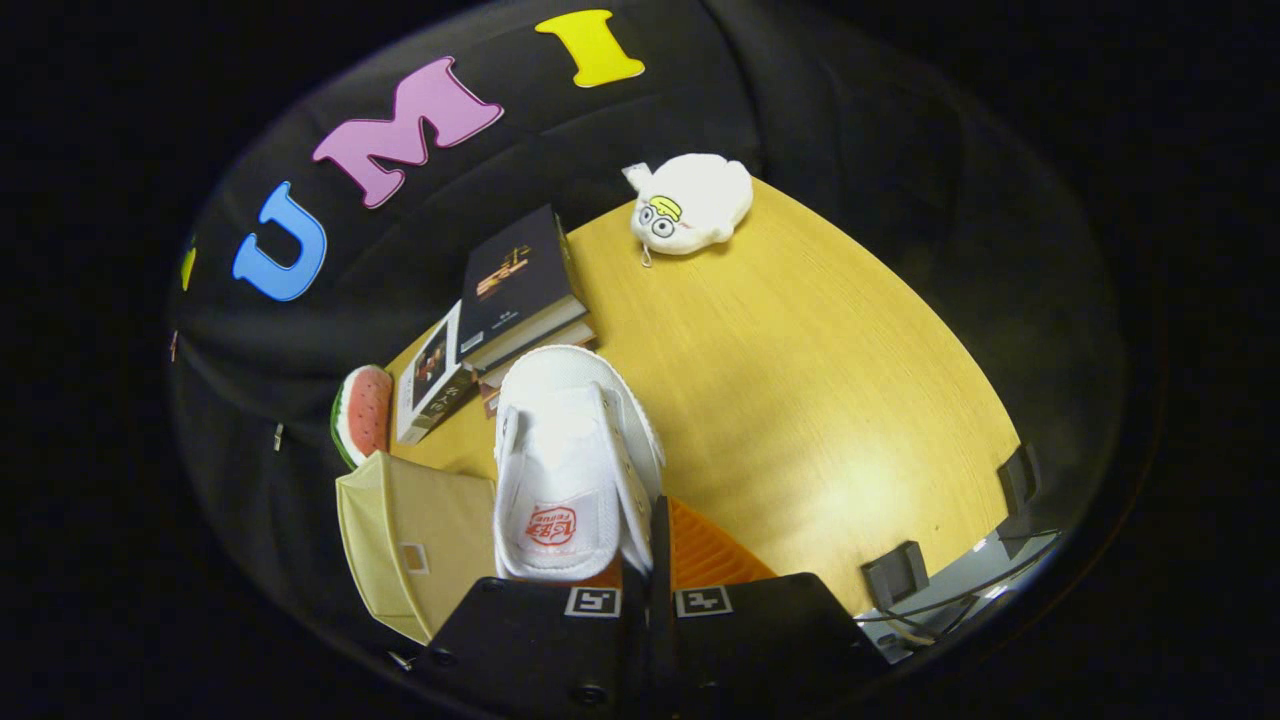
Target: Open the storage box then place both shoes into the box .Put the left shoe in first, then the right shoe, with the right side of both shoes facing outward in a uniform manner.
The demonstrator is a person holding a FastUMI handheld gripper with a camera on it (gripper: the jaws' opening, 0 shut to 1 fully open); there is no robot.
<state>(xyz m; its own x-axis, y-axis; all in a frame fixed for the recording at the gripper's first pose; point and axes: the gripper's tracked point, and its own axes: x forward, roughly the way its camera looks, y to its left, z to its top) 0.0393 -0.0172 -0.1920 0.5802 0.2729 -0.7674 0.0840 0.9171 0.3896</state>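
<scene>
A white canvas shoe (570,450) with a red label on its tongue hangs lifted above the wooden table (800,380), toe pointing away from me. My gripper (652,565) is shut on the shoe's side wall near the heel opening, the fingers almost touching. An orange ribbed sole surface (705,550) shows just right of the fingers; I cannot tell which shoe it belongs to. The beige storage box (420,540) stands left of the fingers, beside and below the shoe. Whether its lid is open is not clear from this angle.
A stack of dark books (515,285) and a smaller book (432,375) lie beyond the shoe. A watermelon-slice plush (362,412) sits behind the box. A white plush toy (690,205) rests at the table's far edge. Black brackets (895,572) stand at the right edge.
</scene>
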